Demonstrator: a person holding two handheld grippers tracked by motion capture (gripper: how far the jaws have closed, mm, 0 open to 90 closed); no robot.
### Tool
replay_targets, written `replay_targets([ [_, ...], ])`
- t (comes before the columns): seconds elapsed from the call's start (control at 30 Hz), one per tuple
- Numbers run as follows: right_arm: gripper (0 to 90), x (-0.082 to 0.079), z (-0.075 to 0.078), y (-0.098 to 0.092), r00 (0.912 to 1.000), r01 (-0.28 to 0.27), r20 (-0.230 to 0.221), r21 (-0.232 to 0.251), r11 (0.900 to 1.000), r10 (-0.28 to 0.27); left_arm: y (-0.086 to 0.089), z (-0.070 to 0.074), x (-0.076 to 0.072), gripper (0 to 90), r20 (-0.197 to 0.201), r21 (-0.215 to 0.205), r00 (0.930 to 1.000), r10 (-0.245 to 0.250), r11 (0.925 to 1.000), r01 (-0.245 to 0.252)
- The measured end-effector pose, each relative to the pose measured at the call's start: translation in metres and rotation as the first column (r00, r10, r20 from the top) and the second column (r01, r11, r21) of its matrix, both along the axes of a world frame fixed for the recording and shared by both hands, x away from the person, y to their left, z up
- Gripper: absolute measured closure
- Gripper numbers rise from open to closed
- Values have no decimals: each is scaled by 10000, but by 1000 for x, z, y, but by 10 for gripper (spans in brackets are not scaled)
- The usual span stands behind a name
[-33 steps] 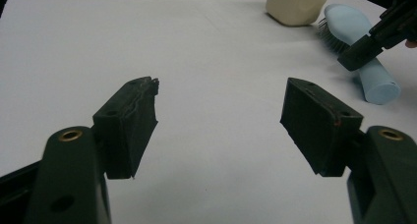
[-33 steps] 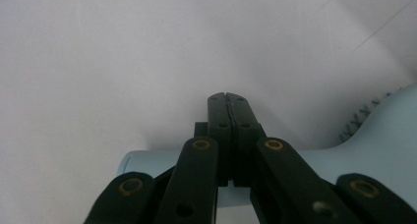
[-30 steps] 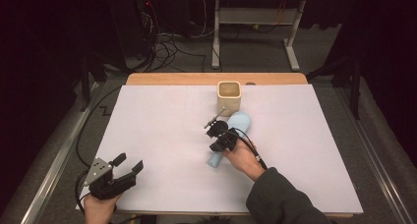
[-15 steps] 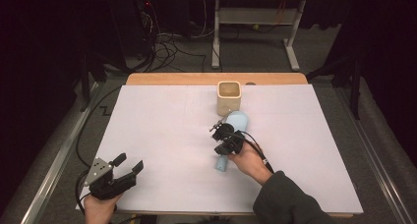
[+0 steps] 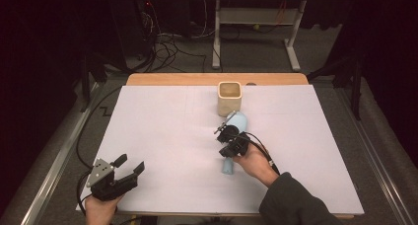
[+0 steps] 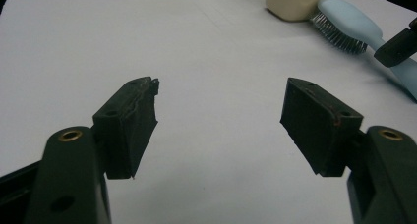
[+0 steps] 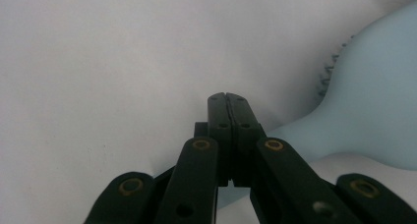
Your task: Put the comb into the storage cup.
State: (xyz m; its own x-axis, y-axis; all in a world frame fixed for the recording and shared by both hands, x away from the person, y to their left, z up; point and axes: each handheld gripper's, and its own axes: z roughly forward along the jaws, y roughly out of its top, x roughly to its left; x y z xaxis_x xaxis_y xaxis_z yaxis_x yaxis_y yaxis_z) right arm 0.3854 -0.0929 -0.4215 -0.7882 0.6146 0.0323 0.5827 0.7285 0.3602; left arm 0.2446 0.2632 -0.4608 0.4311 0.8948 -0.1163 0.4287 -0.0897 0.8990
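In the high view, the right gripper [image 5: 226, 134] has slid a little toward the person's right and nearer edge compared with a second ago, and the pale blue plastic hairbrush [image 5: 233, 145] under it now lies swung round, its handle end pointing at the near edge and its bristled head just beside the cream square cup [image 5: 229, 97]; judged from that, the brush is being nudged or turned on the white-covered counter [image 5: 162, 136] rather than lifted. The left gripper [image 5: 129, 165] has stayed at the near left corner, well apart from the brush, jaws released and empty. In the left gripper view, its two black jaws stand wide with bare counter between them; the hairbrush [image 6: 361, 30] lies bristles sideways at the far right, its head touching or nearly touching the cup [image 6: 295, 3]. In the right gripper view, the jaws are clenched together on nothing, resting beside the brush's neck [image 7: 373, 111]. The cup so close to the head would hinder a further push that way.
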Motion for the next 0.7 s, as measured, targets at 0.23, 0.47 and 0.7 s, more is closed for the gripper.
replay_targets([
  [0.23,900,-1,1,-8,10000,92,-34,-104,9999,-93,-1,0,0,298,-31,-43,10000,-31,10000,31],
  [0.47,900,-2,1,-13,9999,134,20,-241,9996,-134,-1,-1,0,298,-35,-54,10000,-15,10000,14],
  [0.7,900,-2,2,-19,9997,255,69,-308,9992,-253,-1,0,0,298,-25,-64,10000,-22,10000,22],
])
